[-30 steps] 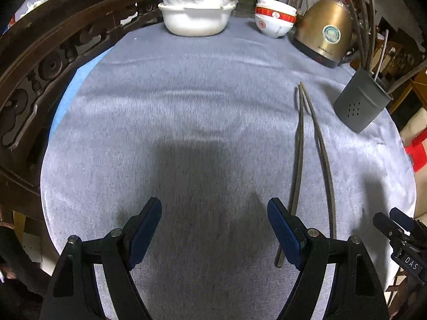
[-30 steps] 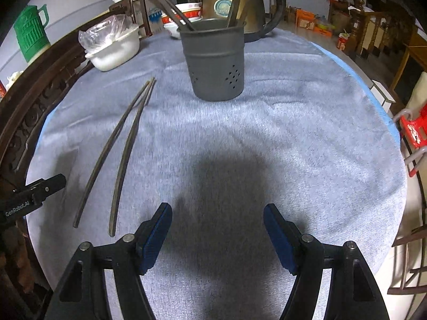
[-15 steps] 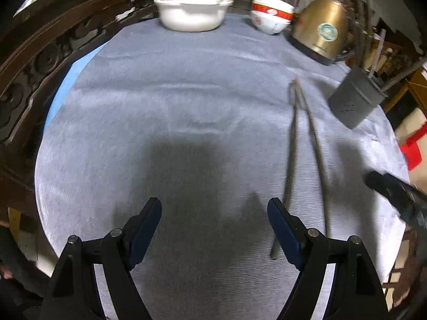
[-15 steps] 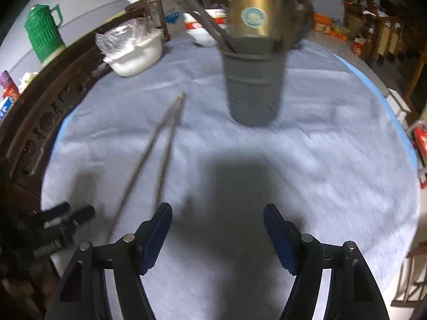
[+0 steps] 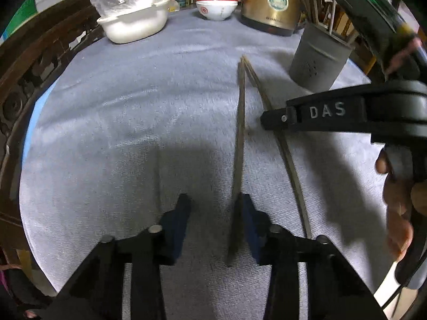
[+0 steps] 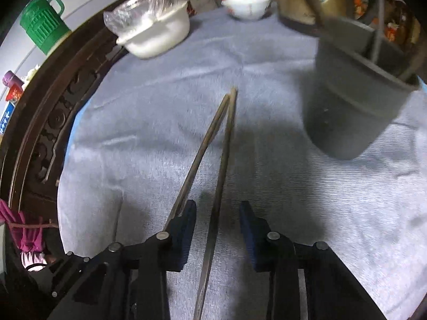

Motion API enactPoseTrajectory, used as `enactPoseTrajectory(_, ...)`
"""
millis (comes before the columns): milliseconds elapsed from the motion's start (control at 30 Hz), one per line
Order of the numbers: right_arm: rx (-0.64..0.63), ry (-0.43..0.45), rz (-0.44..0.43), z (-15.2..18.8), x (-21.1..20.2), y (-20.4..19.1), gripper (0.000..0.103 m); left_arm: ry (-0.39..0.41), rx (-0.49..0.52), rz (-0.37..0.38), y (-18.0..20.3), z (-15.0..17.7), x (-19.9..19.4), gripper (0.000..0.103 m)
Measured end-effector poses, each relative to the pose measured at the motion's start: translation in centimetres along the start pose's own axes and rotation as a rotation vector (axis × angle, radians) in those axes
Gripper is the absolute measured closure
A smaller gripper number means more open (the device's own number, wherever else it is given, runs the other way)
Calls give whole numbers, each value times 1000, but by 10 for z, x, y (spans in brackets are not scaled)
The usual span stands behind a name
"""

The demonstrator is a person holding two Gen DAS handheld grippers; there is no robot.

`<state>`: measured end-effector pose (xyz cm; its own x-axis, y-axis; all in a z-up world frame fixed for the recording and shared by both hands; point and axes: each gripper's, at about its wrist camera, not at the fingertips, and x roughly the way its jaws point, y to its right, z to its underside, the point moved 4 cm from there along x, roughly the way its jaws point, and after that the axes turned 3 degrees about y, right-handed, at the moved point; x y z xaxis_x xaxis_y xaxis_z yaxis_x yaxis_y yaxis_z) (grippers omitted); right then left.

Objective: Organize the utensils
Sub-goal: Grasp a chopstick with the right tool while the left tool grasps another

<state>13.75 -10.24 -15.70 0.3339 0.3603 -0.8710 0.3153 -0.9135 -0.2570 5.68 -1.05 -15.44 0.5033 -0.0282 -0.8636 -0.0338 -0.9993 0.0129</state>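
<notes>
Both claws closing over the two chopsticks flat on the grey cloth: left gripper (image 5: 214, 214) straddling left chopstick (image 5: 239, 144), right gripper (image 6: 217, 220) straddling right chopstick (image 6: 221, 170), neither clamped yet, long axes running away toward grey holder (image 6: 355, 101), nearer right hand.

Dim overhead light, soft shadows, motion blur (fisheye-bent, dark edges).
</notes>
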Motion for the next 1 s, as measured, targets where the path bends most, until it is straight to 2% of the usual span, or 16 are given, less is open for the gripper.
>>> enactPoseTrajectory(33, -3, -12, 13, -1, 2, 2, 90, 1, -3, -17, -2, -1, 0, 91)
enactPoseTrajectory(100, 22, -34, 4, -1, 3, 7, 95, -15, -48, 2, -10, -1, 0, 97)
enactPoseTrajectory(267, 44, -36, 8, 14, -5, 19, 95, -35, -182, 24, -31, 11, -8, 98)
enactPoseTrajectory(400, 89, -45, -35, 25, -9, 27, 93, -47, -161, 37, -30, 24, -16, 98)
enactPoseTrajectory(467, 79, -66, -47, 28, -8, 26, 93, -69, -186, 59, -33, 33, -18, 98)
enactPoseTrajectory(533, 74, -83, -54, 27, -11, 28, 92, -82, -209, 91, -34, 36, -21, 91)
enactPoseTrajectory(600, 81, -89, -53, 24, -12, 29, 92, -102, -219, 132, -36, 37, -26, 65)
enactPoseTrajectory(633, 85, -79, -52, 22, -14, 29, 92, -94, -223, 136, -37, 34, -30, 61)
enactPoseTrajectory(833, 122, -33, -31, -4, -22, 37, 91, -14, -236, 96, -55, -13, -33, 59)
enactPoseTrajectory(1000, 137, -28, -18, -22, -9, 34, 91, -61, -235, 86, -52, -57, 0, 59)
